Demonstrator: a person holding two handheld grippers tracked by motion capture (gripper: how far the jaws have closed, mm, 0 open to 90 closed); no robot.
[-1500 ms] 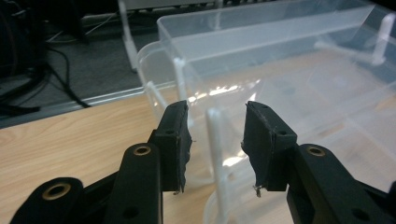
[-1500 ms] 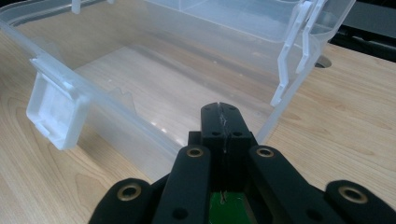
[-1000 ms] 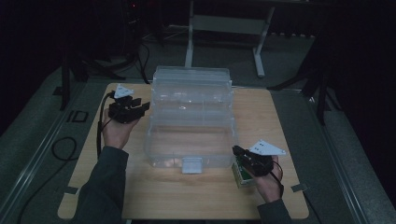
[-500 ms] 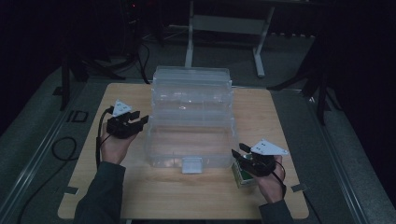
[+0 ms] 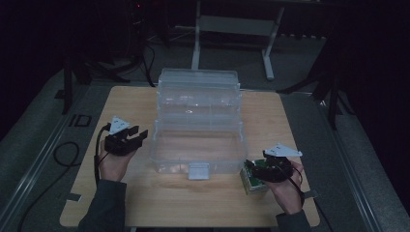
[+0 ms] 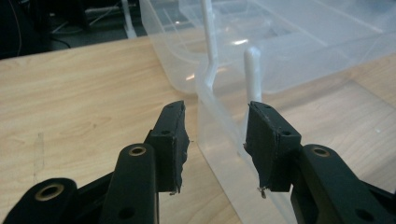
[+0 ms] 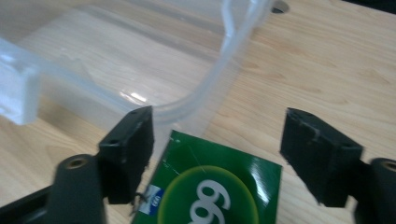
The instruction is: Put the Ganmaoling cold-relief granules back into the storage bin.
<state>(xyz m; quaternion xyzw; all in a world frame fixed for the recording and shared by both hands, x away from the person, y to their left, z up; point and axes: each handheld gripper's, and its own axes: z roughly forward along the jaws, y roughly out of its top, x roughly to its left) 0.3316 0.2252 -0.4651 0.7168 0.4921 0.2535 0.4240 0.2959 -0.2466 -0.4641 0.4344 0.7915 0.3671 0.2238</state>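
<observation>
Straddling the green carton (image 7: pixel 212 193), the right gripper (image 7: pixel 217 154) has just been spreading its jaws, pads clear of it. Beyond stands the clear plastic bin (image 5: pixel 198 145); past that, the left gripper (image 6: pixel 215 140) gapes around its wall.

My left gripper (image 5: pixel 137 135) and right gripper (image 5: pixel 255 169) are black, each topped by a grey three-cornered plate, brass-ringed screw holes on the jaws, dark sleeves

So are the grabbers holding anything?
No. The right gripper is open over the green box; the left gripper straddles the clear bin wall, not pinching.
</observation>
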